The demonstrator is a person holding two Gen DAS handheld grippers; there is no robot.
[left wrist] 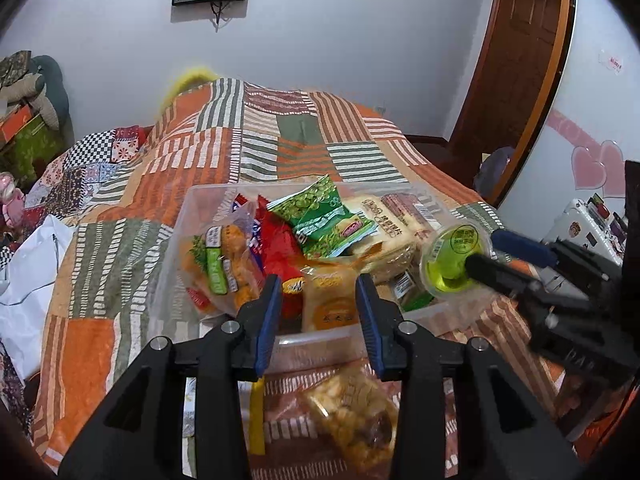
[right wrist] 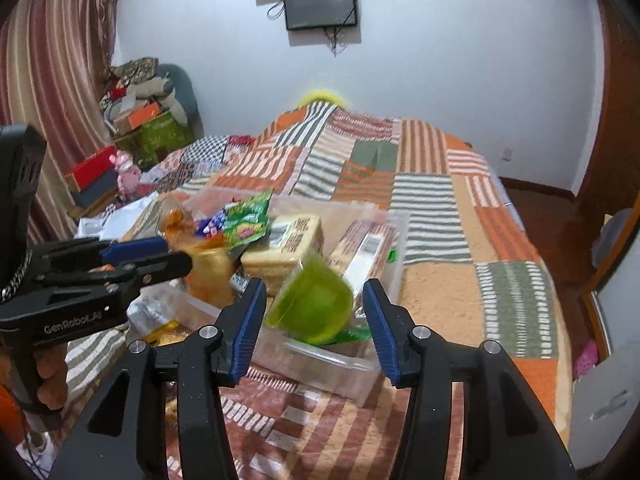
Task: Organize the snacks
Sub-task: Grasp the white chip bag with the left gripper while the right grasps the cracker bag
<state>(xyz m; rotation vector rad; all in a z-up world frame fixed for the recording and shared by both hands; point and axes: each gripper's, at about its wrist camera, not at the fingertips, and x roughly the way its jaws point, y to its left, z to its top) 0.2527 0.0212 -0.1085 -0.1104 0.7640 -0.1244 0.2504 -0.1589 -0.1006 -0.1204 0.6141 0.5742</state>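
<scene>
A clear plastic bin (left wrist: pixel 182 240) on the bed holds several snack packs, among them a green pea bag (left wrist: pixel 324 216) and a cracker pack (left wrist: pixel 390 226). A green jelly cup (right wrist: pixel 314 306) sits blurred between my right gripper's (right wrist: pixel 314 312) open blue pads, over the bin's near right corner (right wrist: pixel 360 364); no pad touches it. It also shows in the left wrist view (left wrist: pixel 454 258). My left gripper (left wrist: pixel 318 320) is open and empty at the bin's near edge. A bag of yellow snacks (left wrist: pixel 356 416) lies on the bed under it.
The bed has an orange, green and white patchwork cover (right wrist: pixel 440 216). White cloth (left wrist: pixel 28 280) lies at the left. Boxes and clutter (right wrist: pixel 140 132) are piled by the curtain. A wooden door (left wrist: pixel 516 60) and a white appliance (left wrist: pixel 592 100) stand at the right.
</scene>
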